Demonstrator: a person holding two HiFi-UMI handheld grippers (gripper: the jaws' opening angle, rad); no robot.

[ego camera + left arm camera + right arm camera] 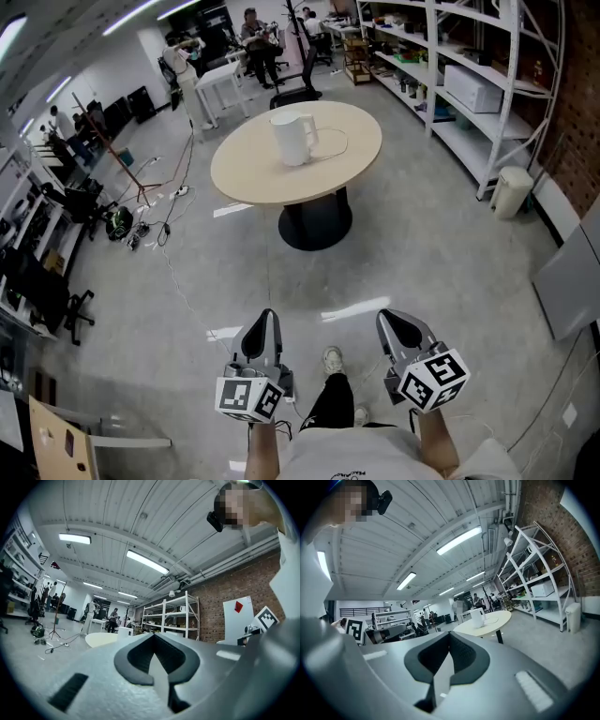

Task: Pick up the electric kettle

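While electric kettle [293, 139] stood out of reach, both tools were held idle.

Head view: electric kettle upright near centre of round table [234, 178], cord [336, 148] looped beside it. Left gripper [263, 328] and right gripper [401, 330] low before person, well apart from table, likely pre-approach.

Left gripper view: jaws together, nothing between them. Electric kettle [124, 631] far ahead.

Right gripper view: jaws pressed together, empty. Electric kettle [477, 617] on distant table.

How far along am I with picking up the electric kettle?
Done: nothing yet. The electric kettle stands untouched on the round table, well ahead of you. In hand: nothing; the left tongs and right tongs are both shut and empty. Left: probably walk up, open one pair, grip the handle and lift.
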